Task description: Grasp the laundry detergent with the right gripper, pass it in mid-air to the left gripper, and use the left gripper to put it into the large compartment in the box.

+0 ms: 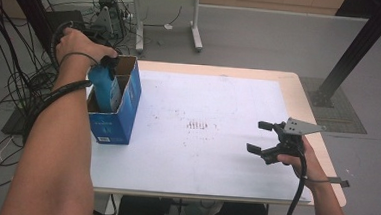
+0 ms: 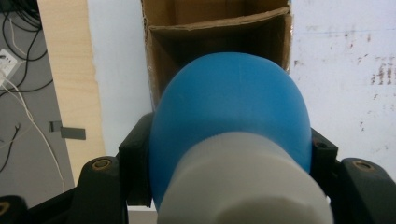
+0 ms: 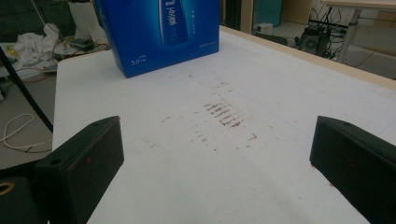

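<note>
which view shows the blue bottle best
The left gripper view: the blue plastic bottle with a whitish neck sits large between the black jaws, over the near compartment of the open cardboard box. The high view shows the bottle small, partly inside the box. The right gripper view shows the box's blue printed side.

The blue bottle (image 2: 229, 107) looks like smooth, faintly satin plastic, its white cap (image 2: 243, 186) matt. The box (image 1: 121, 108) is cardboard: glossy blue print outside, raw brown inside. The table (image 1: 235, 155) has a matt white top, stained reddish-brown mid-surface, with pale wood along its edges.
</note>
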Motion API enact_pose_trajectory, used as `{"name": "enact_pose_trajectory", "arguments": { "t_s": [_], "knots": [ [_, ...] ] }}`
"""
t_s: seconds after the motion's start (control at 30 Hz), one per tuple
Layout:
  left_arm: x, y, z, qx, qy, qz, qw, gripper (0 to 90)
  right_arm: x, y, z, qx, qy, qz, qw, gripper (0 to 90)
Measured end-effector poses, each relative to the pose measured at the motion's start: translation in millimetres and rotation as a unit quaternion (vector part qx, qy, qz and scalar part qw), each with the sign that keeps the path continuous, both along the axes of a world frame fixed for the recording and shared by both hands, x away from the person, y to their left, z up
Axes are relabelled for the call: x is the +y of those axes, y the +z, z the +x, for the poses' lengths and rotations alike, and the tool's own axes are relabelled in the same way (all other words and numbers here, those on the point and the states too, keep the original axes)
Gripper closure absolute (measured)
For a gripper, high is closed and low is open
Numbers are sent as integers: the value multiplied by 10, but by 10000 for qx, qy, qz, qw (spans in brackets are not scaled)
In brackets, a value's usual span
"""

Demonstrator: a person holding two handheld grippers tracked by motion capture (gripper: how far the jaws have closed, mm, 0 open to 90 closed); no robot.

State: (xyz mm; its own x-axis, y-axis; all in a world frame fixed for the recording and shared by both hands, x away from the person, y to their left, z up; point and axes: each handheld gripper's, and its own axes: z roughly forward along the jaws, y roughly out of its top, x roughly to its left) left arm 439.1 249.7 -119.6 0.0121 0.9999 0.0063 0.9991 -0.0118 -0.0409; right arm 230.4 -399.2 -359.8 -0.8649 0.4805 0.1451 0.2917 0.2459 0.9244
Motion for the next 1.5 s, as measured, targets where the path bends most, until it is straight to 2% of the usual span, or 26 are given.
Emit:
{"name": "enact_pose_trajectory", "arguments": {
  "t_s": [0.3, 0.6, 0.83, 1.5],
  "knots": [
    [-8, -213, 1, 85, -18, -19, 10000, 377, 14, -17, -6, 34, -2, -10, 10000, 26],
    [-32, -342, -2, 130, -81, 8, 9999, 377, 22, -18, -6, 39, 2, -17, 10000, 27],
    [-68, -432, 7, 193, -147, 116, 9996, 377, 32, -16, -3, 43, 6, -31, 10000, 27],
    [-23, -697, -23, 341, -161, 7, 9993, 377, 46, -6, -4, 44, 24, -49, 10000, 26]
  ]
}}
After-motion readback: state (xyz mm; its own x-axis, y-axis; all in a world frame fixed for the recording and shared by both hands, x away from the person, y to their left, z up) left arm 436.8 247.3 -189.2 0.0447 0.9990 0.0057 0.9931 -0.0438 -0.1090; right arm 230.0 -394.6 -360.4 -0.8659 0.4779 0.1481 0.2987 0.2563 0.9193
